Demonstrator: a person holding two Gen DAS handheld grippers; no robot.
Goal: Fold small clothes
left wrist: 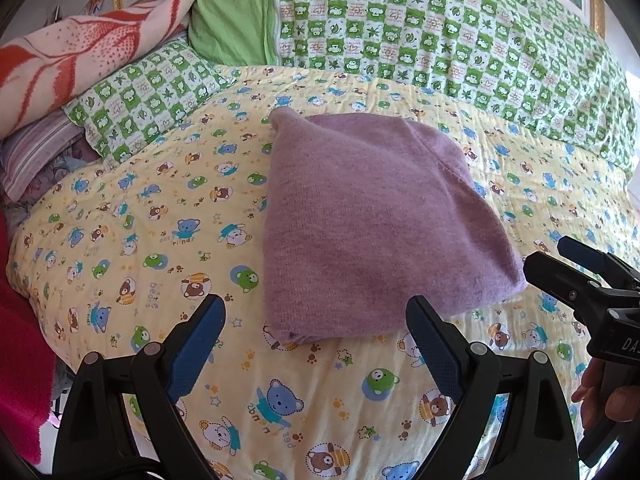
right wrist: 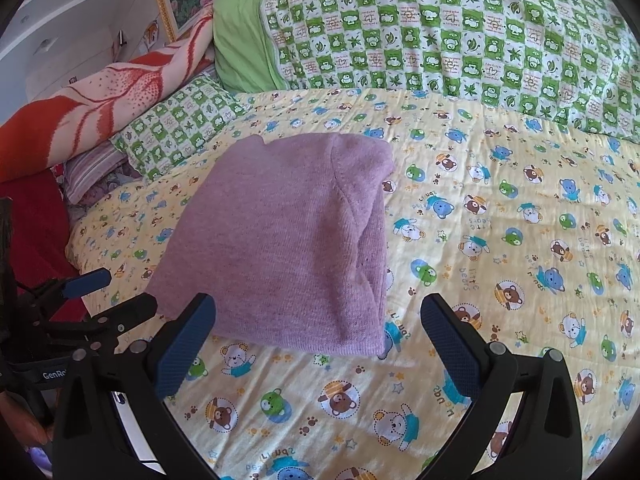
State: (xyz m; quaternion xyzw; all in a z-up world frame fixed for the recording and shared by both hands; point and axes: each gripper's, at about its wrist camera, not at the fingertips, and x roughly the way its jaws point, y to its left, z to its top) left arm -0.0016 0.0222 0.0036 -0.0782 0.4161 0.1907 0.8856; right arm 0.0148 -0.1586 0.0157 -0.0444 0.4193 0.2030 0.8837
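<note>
1. Left gripper: fingers spread wide, nothing between them. It sits at the bottom of the left wrist view, over the bed.
2. Right gripper: also spread wide and empty, at the bottom of the right wrist view. In the left wrist view it comes in from the right edge, w/ a hand on its handle at lower right.
3. Around the grippers is only the yellow quilt w/ a bear print. It covers the bottom and middle of both views, and nothing lies between the fingers and the garment.
4. Purple knit garment: folded into a compact block, lying flat on the quilt. In the left wrist view it is at centre, its near edge just above the gap between the fingers and closer to the right finger. In the right wrist view it is centre-left, w/ the near edge just above the left finger.
5. Farther out, at top and upper right, is a green checked blanket.
6. At upper left: a green checked pillow, a red-and-cream blanket and striped cloth below it.
</note>
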